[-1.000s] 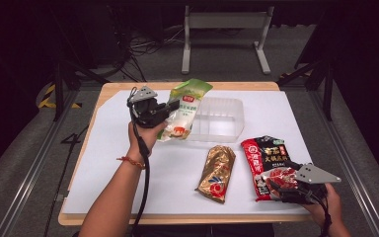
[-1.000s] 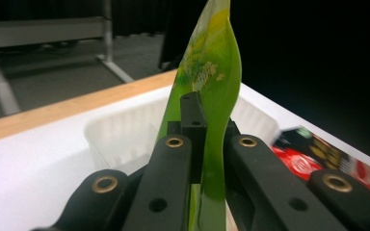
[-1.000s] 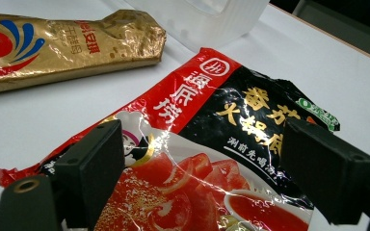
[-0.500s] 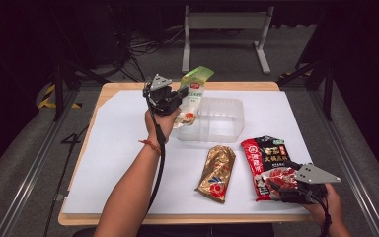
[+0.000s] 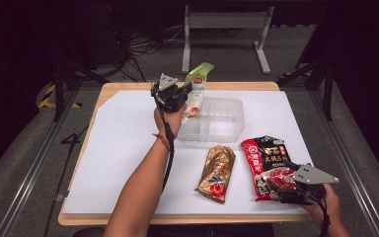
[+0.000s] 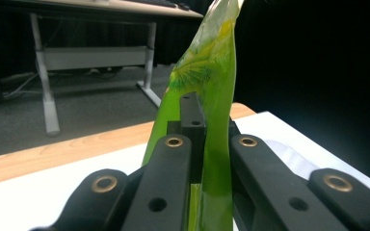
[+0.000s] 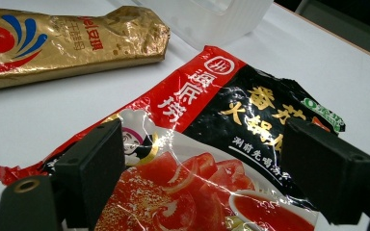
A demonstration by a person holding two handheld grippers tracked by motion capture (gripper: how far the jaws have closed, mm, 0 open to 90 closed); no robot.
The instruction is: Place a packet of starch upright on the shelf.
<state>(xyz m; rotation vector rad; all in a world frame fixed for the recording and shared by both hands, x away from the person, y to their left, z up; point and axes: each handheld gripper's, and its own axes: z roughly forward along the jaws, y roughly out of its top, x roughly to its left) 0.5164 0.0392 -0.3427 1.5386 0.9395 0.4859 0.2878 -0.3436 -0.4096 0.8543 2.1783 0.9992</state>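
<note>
Left gripper [image 5: 177,94] has its jaws pinched on the green pouch [image 5: 196,91], holding it in the air over the 9 o'clock edge of the clear tub [image 5: 227,106], top end pointing to 1 o'clock. In the left gripper view the pouch [image 6: 212,120] sits edge-on between the pads.

Right gripper [image 5: 288,185] rests at the table's [image 5: 123,143] 5 o'clock corner, jaws spread either side of the red pouch [image 5: 266,158], not squeezing it. Gold pouch [image 5: 217,173] lies just at its 9 o'clock.

Risks, as I read it:
- Grip is on thin film near one end, so the heavy end may swing or the film may slide out of the pads.
- The pouch hangs over the tub's wall, not its middle; let go here and it likely catches the rim and falls outside.
- Pouch dragging on the light tub could shove it across the table.
</note>
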